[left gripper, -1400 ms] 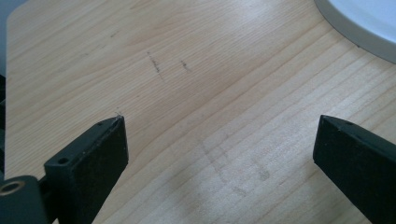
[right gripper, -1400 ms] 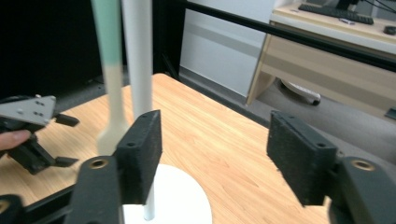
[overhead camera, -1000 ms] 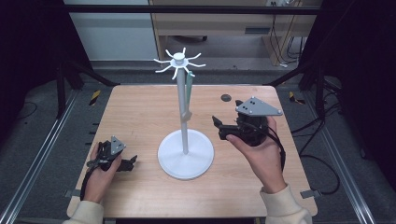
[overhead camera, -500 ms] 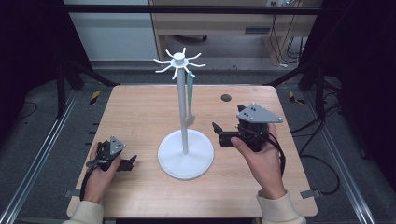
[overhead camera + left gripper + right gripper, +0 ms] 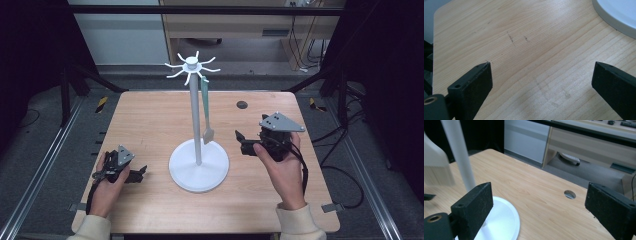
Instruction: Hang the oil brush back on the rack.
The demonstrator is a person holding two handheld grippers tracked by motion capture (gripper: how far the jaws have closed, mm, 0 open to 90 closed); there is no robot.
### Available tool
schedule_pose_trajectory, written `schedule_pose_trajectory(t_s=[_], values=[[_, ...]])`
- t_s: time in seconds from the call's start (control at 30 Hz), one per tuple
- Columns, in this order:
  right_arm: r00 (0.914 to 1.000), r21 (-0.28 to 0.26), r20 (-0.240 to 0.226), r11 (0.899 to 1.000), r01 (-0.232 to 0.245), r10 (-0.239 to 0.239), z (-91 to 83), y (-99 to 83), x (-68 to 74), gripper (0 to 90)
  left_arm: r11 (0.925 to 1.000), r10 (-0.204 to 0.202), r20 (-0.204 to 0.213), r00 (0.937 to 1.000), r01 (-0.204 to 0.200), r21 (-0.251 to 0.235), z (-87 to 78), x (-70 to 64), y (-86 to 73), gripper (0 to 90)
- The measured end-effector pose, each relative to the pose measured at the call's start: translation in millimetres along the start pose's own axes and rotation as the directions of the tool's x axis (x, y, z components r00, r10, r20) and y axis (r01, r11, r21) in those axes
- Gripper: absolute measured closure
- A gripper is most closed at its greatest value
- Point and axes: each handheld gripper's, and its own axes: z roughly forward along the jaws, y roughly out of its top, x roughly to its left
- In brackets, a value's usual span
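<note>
A white stand (image 5: 192,112) with a round base (image 5: 199,172) and a ring of hooks at its top rises mid-table. From one hook a green-handled brush (image 5: 205,102) hangs free, its pale head (image 5: 208,135) just above the base. My right gripper (image 5: 241,142) is open to the right of the stand, jaws pointing at it with nothing between them. In the right gripper view (image 5: 539,205) the pole (image 5: 457,152) and the blurred brush head (image 5: 436,170) are at the left. My left gripper (image 5: 141,173) rests open on the table left of the base; its own view (image 5: 541,82) has bare wood between the jaws.
The wooden table (image 5: 150,125) has a small round hole (image 5: 242,104) at its back right, also in the right gripper view (image 5: 570,194). The base's rim (image 5: 619,17) is at the top right of the left gripper view. Dark floor and metal rails surround the table.
My right gripper has drawn back a little from the stand toward the near edge. The brush head hangs slightly lower and to the right. The left gripper has stayed put.
</note>
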Motion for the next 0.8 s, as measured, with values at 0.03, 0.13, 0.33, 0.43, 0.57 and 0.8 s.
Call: schedule_pose_trajectory(t_s=[0.03, 0.13, 0.33, 0.43, 0.57, 0.8], values=[[1.0000, 0.008, 0.005, 1.000, -0.006, 0.006, 1.2, -2.0, -1.5, 8.5, 1.0000, 0.000, -0.001, 1.0000, 0.000, 0.001, -0.1, 0.1, -0.1, 2.7], [0.9997, 0.020, 0.021, 1.000, -0.013, 0.012, 4.3, -7.8, -6.8, 9.0, 1.0000, 0.000, -0.006, 1.0000, 0.000, -0.002, -1.2, 0.8, 0.0, 2.7], [0.9983, 0.038, 0.053, 0.999, -0.028, 0.026, 10.7, -21.3, -17.9, 10.5, 1.0000, -0.005, -0.016, 0.9999, 0.005, -0.008, -2.2, 2.3, -0.2, 2.7], [0.9976, 0.049, 0.061, 0.998, -0.036, 0.033, 14.3, -28.9, -23.8, 10.9, 0.9999, -0.009, -0.018, 0.9998, 0.009, -0.011, -2.2, 2.3, -0.1, 2.7], [0.9954, 0.079, 0.084, 0.995, -0.054, 0.047, 18.2, -37.8, -28.9, 11.3, 0.9999, -0.005, -0.018, 0.9998, 0.005, -0.010, -2.2, 2.0, 0.1, 2.7], [0.9939, 0.128, 0.090, 0.989, -0.074, 0.063, 28.1, -52.9, -34.3, 8.6, 0.9999, -0.010, -0.020, 0.9998, 0.010, -0.012, -2.3, 2.7, -0.2, 2.7]])
